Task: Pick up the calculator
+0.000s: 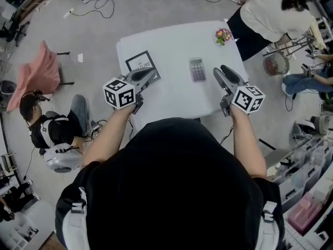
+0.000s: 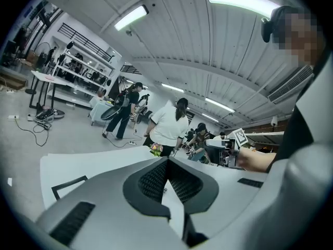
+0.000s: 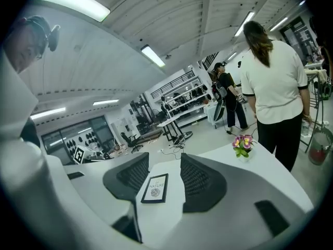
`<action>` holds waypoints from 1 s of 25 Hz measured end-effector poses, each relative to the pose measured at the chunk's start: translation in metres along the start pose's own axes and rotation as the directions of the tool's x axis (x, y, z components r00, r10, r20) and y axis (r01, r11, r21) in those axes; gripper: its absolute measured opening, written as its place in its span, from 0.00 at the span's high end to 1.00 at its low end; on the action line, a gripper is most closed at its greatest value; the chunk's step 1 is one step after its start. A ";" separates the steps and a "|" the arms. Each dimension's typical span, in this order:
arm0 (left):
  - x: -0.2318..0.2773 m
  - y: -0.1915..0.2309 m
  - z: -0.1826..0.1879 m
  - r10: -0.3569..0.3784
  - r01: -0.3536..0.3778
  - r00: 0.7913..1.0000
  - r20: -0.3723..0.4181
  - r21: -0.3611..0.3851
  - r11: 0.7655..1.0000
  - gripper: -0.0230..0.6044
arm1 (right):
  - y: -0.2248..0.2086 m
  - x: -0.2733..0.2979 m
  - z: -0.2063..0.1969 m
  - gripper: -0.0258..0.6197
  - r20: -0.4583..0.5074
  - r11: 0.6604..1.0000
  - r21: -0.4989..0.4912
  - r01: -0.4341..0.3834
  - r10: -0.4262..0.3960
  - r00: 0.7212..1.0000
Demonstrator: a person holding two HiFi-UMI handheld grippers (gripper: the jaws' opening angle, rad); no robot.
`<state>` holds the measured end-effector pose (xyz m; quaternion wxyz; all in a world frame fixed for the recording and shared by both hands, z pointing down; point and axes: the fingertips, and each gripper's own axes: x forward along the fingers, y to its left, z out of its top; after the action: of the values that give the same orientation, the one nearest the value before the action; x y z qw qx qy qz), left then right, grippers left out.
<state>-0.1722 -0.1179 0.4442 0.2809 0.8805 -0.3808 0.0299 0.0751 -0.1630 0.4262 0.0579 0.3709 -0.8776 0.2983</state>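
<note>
The small grey rectangular calculator point(image 1: 197, 70) with rows of keys lies flat on the white rectangular table point(image 1: 171, 38), near the table's middle. It sits between the two grippers and closer to the right one. Neither gripper touches it. The left gripper point(image 1: 152, 73) is held low over the table's left part, next to the black-framed white picture card point(image 1: 140, 62) that lies flat there. In the left gripper view its ribbed pads point(image 2: 156, 178) meet at the tips, with only a wedge of table showing behind them. Nothing is clamped between them. The right gripper point(image 1: 220, 69) is held just to the right of the calculator, with its tips pointing toward the far table edge. In the right gripper view its pads point(image 3: 200, 178) stand a moderate gap apart and empty. The picture card shows on the table beyond that gap. A small pot of pink and yellow flowers point(image 1: 223, 35) stands at the far right corner of the table. A person in a white shirt point(image 1: 270, 9) stands just past that corner.
</note>
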 end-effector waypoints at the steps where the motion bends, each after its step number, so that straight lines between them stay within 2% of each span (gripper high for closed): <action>1: 0.002 0.002 0.001 0.008 -0.008 1.000 -0.003 -0.002 1.000 0.94 | -0.004 0.004 0.003 0.65 -0.003 1.000 -0.002 -0.005 0.005 1.000; 7: 0.017 0.009 0.002 0.058 -0.058 0.998 -0.005 -0.026 0.998 0.94 | -0.023 0.028 0.009 0.64 -0.043 0.999 -0.006 -0.053 0.052 0.998; 12: 0.035 0.006 0.021 0.096 -0.095 0.995 0.019 -0.040 0.995 0.94 | -0.039 0.046 0.031 0.64 -0.089 0.994 -0.016 -0.109 0.107 0.990; 25: 0.042 -0.004 0.014 0.230 -0.223 0.970 0.078 -0.090 0.971 0.94 | -0.060 0.070 0.059 0.64 -0.153 0.969 -0.065 -0.237 0.225 0.962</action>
<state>-0.1424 -0.1503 0.4414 0.2940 0.8196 -0.4916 0.0078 0.0733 -0.2723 0.4298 0.1015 0.2408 -0.9198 0.2927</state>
